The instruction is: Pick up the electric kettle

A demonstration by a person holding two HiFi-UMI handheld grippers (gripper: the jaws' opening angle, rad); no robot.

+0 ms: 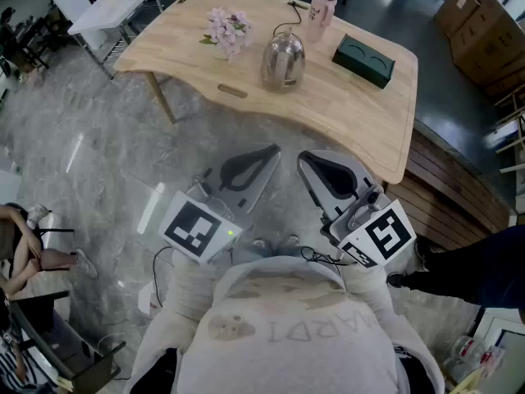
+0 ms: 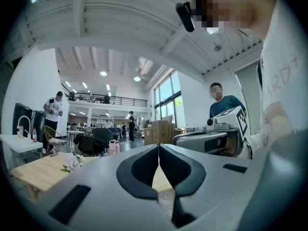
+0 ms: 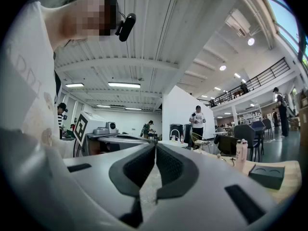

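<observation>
The electric kettle (image 1: 283, 60), a rounded clear and silver body with a black cord, stands upright near the middle of the wooden table (image 1: 189, 56). Both grippers are held level over the floor, short of the table's near edge and well apart from the kettle. My left gripper (image 1: 273, 149) (image 2: 158, 146) is shut with nothing between its pads. My right gripper (image 1: 303, 158) (image 3: 155, 145) is shut and empty too. The two tips point toward each other and toward the table. Neither gripper view shows the kettle.
On the table are a bunch of pale pink flowers (image 1: 227, 31) (image 2: 73, 161), a pink bottle (image 1: 321, 11) (image 3: 241, 151) and a dark green box (image 1: 363, 60) (image 3: 268, 174). A white folding table (image 1: 115, 6) stands at the far left. A seated person (image 1: 20, 245) is at the left. Cardboard boxes (image 1: 480, 27) are at the far right.
</observation>
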